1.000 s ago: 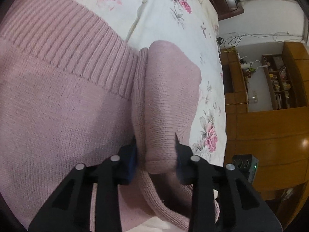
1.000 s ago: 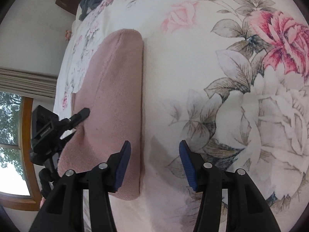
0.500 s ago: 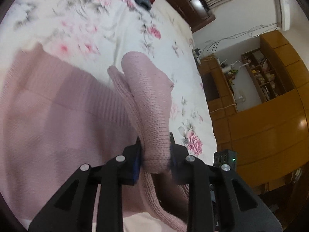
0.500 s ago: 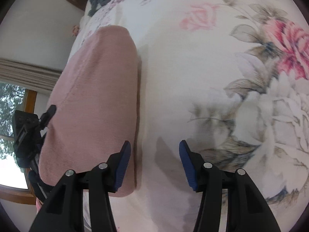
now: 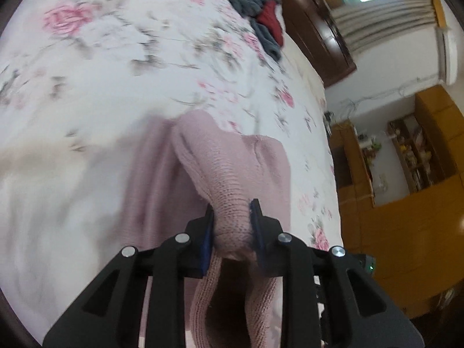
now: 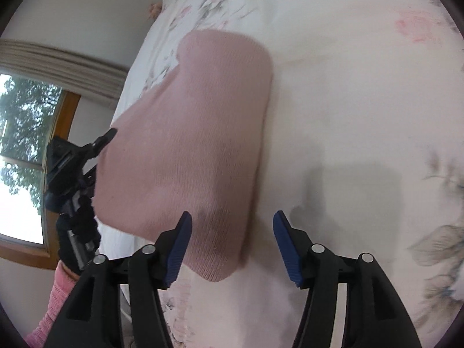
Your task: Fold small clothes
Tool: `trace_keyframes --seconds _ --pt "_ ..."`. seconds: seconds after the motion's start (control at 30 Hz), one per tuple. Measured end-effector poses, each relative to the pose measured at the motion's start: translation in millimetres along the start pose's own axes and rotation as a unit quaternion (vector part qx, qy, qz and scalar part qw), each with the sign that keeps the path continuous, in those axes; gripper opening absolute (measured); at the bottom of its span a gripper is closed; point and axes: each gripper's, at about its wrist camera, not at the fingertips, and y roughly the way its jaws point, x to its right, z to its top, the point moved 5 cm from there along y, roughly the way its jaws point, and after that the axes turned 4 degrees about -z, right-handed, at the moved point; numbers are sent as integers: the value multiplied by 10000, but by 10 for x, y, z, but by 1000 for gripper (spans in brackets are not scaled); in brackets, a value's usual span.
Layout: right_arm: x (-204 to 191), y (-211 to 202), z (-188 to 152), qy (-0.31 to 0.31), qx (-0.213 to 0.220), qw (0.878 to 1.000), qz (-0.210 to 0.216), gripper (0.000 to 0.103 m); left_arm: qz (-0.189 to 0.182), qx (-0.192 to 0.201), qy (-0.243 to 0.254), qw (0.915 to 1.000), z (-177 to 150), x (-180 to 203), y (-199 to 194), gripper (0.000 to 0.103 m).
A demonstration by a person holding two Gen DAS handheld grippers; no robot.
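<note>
A pink knitted sweater (image 5: 232, 174) lies on the floral bedsheet (image 5: 101, 72). My left gripper (image 5: 232, 226) is shut on a bunched fold of it and holds that fold raised above the sheet, with more knit hanging below the fingers. In the right wrist view the same sweater (image 6: 188, 145) stands up as a broad pink panel. The left gripper (image 6: 75, 159) grips its left edge there. My right gripper (image 6: 230, 243) is open over the sweater's lower right corner, with bare sheet (image 6: 362, 101) to the right and nothing between its blue pads.
A pile of grey and red clothes (image 5: 258, 14) lies at the far end of the bed. Wooden cabinets and shelves (image 5: 406, 159) stand beyond the bed's right edge. A window (image 6: 20, 145) and a pink sleeve (image 6: 55, 295) show at left.
My left gripper closed on the sweater fold and lifted it up off the bed. The pink panel has risen and widened in the right wrist view. The right gripper stayed open.
</note>
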Motion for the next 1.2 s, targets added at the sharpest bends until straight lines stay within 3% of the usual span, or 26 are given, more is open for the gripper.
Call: trace_keyframes --seconds 0.17,0.27,0.33,0.47,0.6,0.73,0.87,0.9,0.97,1.0,1.03,1.1,1.2 --pt "-102 259 -8 8 -258 9996 96 59 308 -225 -212 9990 -111 -456 147 19" --pt "-97 379 -38 -16 -376 9993 -8 59 243 -154 -418 9987 -121 -653 181 19" --pt "-89 457 -56 -26 -434 9990 -127 59 146 -155 -539 9983 -127 -697 182 22" --pt "-69 463 -113 8 -465 9988 -119 59 343 -169 -437 9983 -168 -604 26 26" --pt "-84 354 -197 -44 -447 9990 -36 60 266 -178 -211 9993 -415 -349 -289 42" --pt "-92 314 -300 -6 -478 9988 115 64 278 -480 57 9984 -766 -168 -384 59" --pt "-75 416 -347 137 -584 9982 78 64 229 -708 -97 9972 -966 -220 -284 59" --pt "-86 453 -345 177 -612 9979 100 64 279 -688 -78 9972 -986 -238 -261 56" --pt "-90 478 -340 181 -628 9978 64 63 434 -737 -31 9963 -1009 -265 -200 33" --pt "-18 409 -405 171 -645 9977 79 47 460 -796 -51 9958 -1010 -293 -163 20" --pt "-31 424 -406 193 -696 9973 162 34 470 -817 -78 9955 -1008 -311 -155 16" --pt "-62 410 -381 205 -722 9970 169 25 528 -831 -30 9951 -987 -308 -174 14" --pt "-140 257 -369 117 -614 9975 323 21 625 -843 275 9941 -999 -264 -236 8"
